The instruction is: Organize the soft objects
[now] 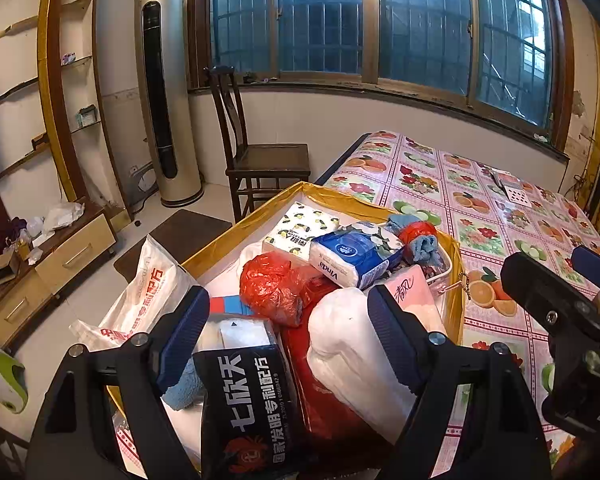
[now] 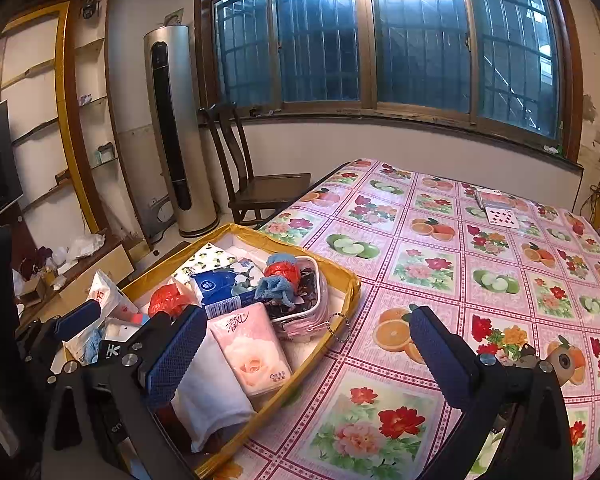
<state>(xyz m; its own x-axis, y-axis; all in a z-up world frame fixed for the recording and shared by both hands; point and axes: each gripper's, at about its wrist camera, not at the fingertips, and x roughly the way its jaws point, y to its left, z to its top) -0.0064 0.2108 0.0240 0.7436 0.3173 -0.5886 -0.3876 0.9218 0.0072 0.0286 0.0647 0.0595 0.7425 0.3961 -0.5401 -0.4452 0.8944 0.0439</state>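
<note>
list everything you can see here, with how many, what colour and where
box: 1, yellow-rimmed, table's left edge
tissue packs: 3; blue, pink, lemon-print; in box
red plastic bags: at least 2, in box
white bundle: 1, box front
black packet: 1, box front
clear pouch: 1, box right side
blue cloth: 1, on pouch
playing cards: several, far table
chair: 1, dark wood, beyond table
left gripper: open, over box
right gripper: open, over the box's right rim

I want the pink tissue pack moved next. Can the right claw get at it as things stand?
Probably yes. The right claw is open, and the pink tissue pack lies uncovered on top in the box, between its fingers. The white roll lies alongside.
</note>
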